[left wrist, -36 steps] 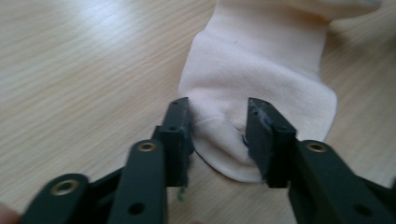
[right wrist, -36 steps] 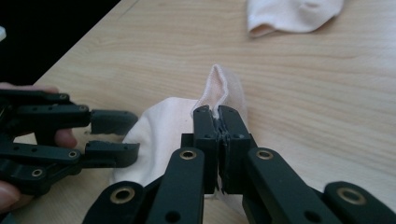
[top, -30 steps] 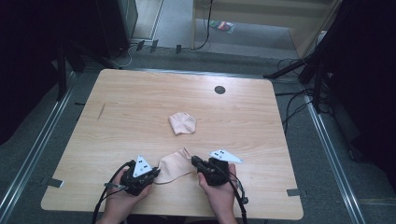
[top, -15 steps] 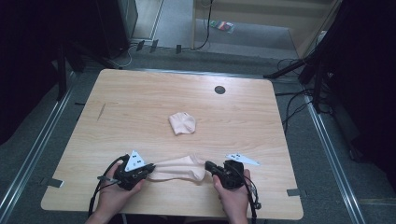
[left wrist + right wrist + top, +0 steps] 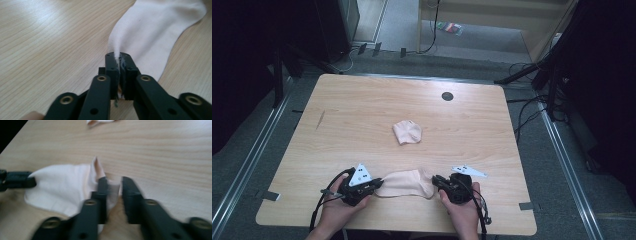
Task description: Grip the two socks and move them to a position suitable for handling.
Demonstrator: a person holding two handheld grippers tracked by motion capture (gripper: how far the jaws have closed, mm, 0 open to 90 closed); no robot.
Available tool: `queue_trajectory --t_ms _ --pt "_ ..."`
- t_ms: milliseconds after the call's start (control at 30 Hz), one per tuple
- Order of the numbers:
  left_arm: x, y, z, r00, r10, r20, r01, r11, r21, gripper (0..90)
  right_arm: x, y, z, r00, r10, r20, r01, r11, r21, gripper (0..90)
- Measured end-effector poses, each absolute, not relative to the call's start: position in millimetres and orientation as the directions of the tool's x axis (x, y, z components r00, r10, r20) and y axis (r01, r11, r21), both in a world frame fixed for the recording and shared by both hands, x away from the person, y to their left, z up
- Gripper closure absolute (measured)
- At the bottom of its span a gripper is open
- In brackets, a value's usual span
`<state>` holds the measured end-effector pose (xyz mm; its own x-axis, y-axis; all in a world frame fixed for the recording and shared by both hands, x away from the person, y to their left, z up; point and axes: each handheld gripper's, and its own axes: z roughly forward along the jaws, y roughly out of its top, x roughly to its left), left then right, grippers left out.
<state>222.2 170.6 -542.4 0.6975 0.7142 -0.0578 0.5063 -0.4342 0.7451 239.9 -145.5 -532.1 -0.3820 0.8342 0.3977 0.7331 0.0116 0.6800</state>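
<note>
Sock (image 5: 404,183) flat, long axis left-right between grippers, heel bulge rightward.

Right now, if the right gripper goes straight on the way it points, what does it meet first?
The flat sock, whose edge already lies between the fingers of the right gripper, which have just been opening. Farther along sits the left gripper, though depth is hard to judge.
</note>
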Motion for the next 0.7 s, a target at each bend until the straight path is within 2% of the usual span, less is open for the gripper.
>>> queue_trajectory --t_ms 33,67,100,167,200,300,400,433,467,533,633,700 --pt "222.6 171.9 -543.5 0.679 0.732 -0.056 0.504 -0.409 0.761 63.6 242.1 -147.7 -531.0 -0.378 0.837 0.395 0.719 -0.003 0.695 56.1" --pt "222.6 171.9 -543.5 0.679 0.732 -0.056 0.504 -0.409 0.761 60.0 242.1 -147.7 -531.0 -0.378 0.837 0.395 0.719 -0.003 0.695 56.1" --pt "222.9 174.8 -542.4 0.664 0.746 -0.052 0.496 -0.388 0.777 55.3 243.6 -150.0 -529.8 -0.391 0.828 0.402 0.715 -0.002 0.7 47.8" --pt "223.0 177.8 -540.0 0.645 0.763 -0.051 0.489 -0.359 0.795 46.1 243.3 -149.5 -528.4 -0.399 0.837 0.375 0.704 0.018 0.71 46.0" --pt "223.0 177.8 -540.0 0.645 0.763 -0.051 0.489 -0.359 0.795 45.6 243.3 -149.5 -528.4 -0.399 0.837 0.375 0.704 0.018 0.71 46.0" --pt "224.6 181.8 -540.4 0.625 0.779 -0.055 0.493 -0.339 0.801 45.0 241.0 -141.6 -530.0 -0.427 0.859 0.283 0.673 0.093 0.734 51.1" --pt "225.5 183.1 -541.9 0.614 0.787 -0.053 0.497 -0.333 0.801 41.1 240.5 -138.4 -531.7 -0.436 0.86 0.266 0.665 0.108 0.739 53.3" --pt "226.2 186.0 -541.4 0.609 0.791 -0.053 0.496 -0.328 0.804 39.9 240.0 -137.7 -531.7 -0.448 0.849 0.28 0.662 0.104 0.742 58.4" --pt "226.4 187.4 -541.1 0.608 0.792 -0.062 0.493 -0.315 0.811 39.7 240.1 -138.4 -531.4 -0.453 0.841 0.294 0.66 0.095 0.745 59.1" --pt "226.6 189.6 -540.1 0.61 0.79 -0.061 0.489 -0.314 0.814 39.3 240.4 -139.4 -530.9 -0.458 0.834 0.309 0.66 0.086 0.746 58.8" --pt "227.2 194.3 -538.5 0.597 0.799 -0.075 0.487 -0.286 0.826 35.6 240.4 -140.3 -529.8 -0.457 0.837 0.302 0.645 0.077 0.76 54.0" --pt "229.9 200.6 -538.6 0.581 0.806 -0.11 0.5 -0.248 0.83 28.3 240.6 -140.0 -529.2 -0.458 0.843 0.282 0.63 0.084 0.772 47.1"
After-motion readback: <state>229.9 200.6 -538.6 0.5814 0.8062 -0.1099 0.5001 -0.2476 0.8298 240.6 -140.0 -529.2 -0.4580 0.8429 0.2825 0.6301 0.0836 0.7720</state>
